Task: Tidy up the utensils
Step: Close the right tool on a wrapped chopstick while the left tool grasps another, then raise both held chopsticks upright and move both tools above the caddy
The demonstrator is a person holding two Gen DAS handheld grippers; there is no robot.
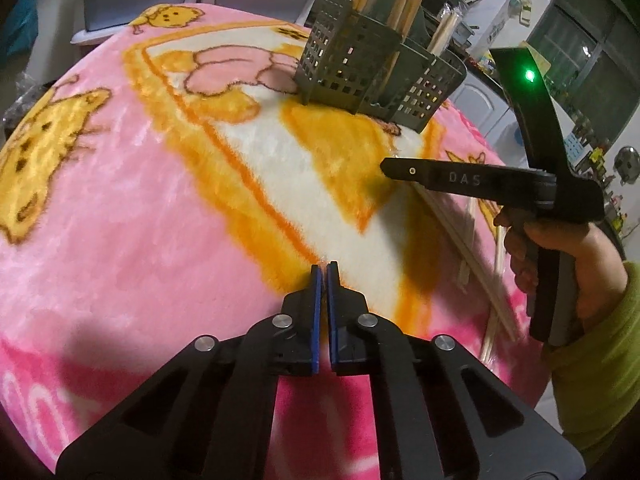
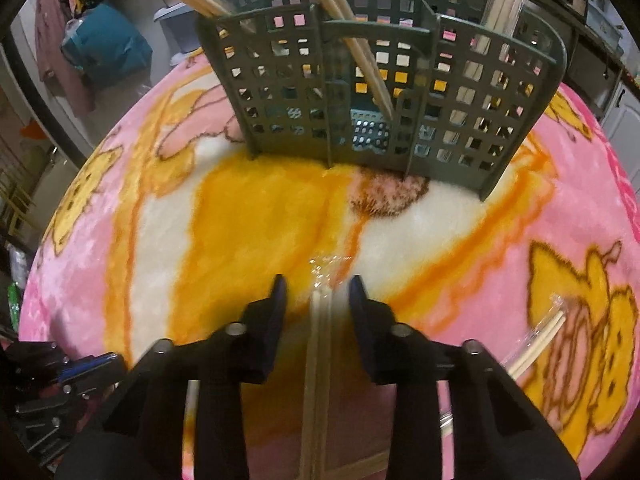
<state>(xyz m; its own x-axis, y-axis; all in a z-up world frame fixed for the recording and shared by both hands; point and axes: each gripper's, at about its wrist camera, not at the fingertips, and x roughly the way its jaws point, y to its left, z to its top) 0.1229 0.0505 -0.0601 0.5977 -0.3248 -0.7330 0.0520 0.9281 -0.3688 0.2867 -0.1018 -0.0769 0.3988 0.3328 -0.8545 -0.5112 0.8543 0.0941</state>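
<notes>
Left gripper (image 1: 323, 270): black two-finger tool with blue pads, jaws fully closed, pads meeting with nothing between them. Its tips sit low over the pink and orange plush cartoon-print blanket (image 1: 120, 208).

Right gripper (image 2: 318, 288): jaws apart, straddling a pale pair of chopsticks in a clear plastic sleeve (image 2: 318, 332) that lies on the blanket and runs lengthwise between the fingers. The pads do not press on it. In the left wrist view a hand (image 1: 560, 264) in a yellow-green sleeve (image 1: 600, 360) grips this tool's handle.

Ahead of both grippers stands a dark grey-green perforated plastic utensil caddy (image 2: 460, 120) with upright dividers. Several light wooden chopsticks (image 2: 352, 52) lean in its compartments. Right of the right gripper, another wrapped chopstick pair (image 2: 540, 340) lies on the blanket.
</notes>
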